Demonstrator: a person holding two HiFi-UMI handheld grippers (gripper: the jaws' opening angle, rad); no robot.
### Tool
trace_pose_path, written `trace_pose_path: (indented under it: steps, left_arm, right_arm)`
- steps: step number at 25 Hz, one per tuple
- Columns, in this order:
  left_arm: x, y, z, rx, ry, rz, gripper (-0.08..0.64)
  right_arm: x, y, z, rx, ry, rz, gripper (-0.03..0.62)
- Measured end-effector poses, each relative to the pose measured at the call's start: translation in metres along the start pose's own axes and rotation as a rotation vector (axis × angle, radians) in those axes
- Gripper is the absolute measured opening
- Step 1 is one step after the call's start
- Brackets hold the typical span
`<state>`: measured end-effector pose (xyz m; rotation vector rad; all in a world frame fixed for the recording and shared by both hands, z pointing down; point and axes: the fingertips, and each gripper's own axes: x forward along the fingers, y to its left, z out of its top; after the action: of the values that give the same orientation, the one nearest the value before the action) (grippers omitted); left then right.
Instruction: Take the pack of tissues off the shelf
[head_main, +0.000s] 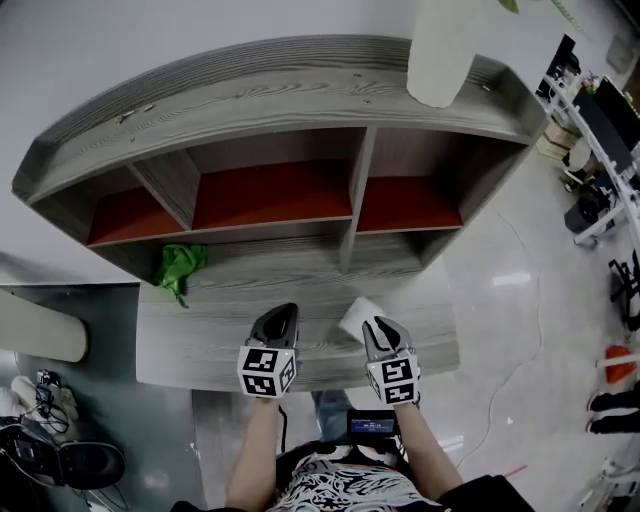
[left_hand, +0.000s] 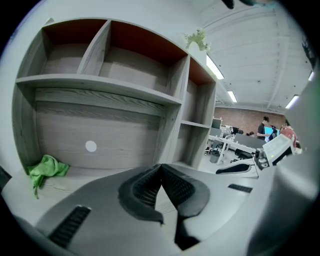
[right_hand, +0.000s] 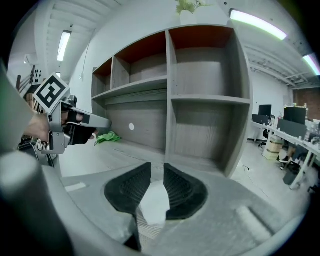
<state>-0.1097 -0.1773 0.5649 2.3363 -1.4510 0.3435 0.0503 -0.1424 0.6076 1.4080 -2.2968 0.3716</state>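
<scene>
The pack of tissues (head_main: 356, 312) is a small white packet on the grey shelf's wide lower board (head_main: 200, 345), right of the middle. My right gripper (head_main: 375, 322) reaches it from the front. In the right gripper view the pack of tissues (right_hand: 154, 202) sits between the two dark pads, which touch it on both sides, so the right gripper (right_hand: 157, 167) is shut on it. My left gripper (head_main: 285, 310) hovers just left of it over the same board. Seen in its own view, the left gripper (left_hand: 161, 166) has its tips together with nothing between them.
A crumpled green cloth (head_main: 180, 265) lies at the board's back left. Above are open cubbies with red backs (head_main: 270, 192) and an upright divider (head_main: 352, 240). A white cylinder (head_main: 440, 50) stands on the shelf top. Office desks (head_main: 600, 130) and cables are on the right.
</scene>
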Motion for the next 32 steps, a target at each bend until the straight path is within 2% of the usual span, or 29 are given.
trace_pose_path:
  steps: [3,5,10,15,21,28,32]
  left_arm:
    - [-0.008,-0.003,0.014,-0.011,-0.036,-0.001,0.006]
    - [-0.013,-0.006,0.022,-0.024,-0.055,0.000,0.006]
    - [-0.027,-0.010,0.044,0.017,-0.102,0.061,0.006]
    - [-0.044,-0.017,0.066,0.022,-0.153,0.078,0.006]
    - [-0.066,-0.032,0.090,-0.007,-0.235,0.021,0.006]
    - [-0.085,-0.037,0.097,0.009,-0.277,0.037,0.006]
    - [-0.083,-0.041,0.089,0.018,-0.250,0.037,0.006]
  right_arm:
    - [-0.006,-0.004,0.010,-0.007,-0.029,-0.007,0.028]
    - [-0.012,-0.005,0.017,-0.012,-0.049,-0.012,0.006]
    - [-0.026,-0.006,0.045,0.017,-0.114,-0.025,0.006]
    - [-0.042,-0.004,0.073,0.057,-0.189,-0.037,0.006]
    - [-0.061,-0.003,0.087,0.067,-0.233,-0.042,0.006]
    - [-0.078,-0.005,0.091,0.063,-0.257,-0.067,0.006]
    - [-0.084,-0.006,0.088,0.056,-0.259,-0.076,0.006]
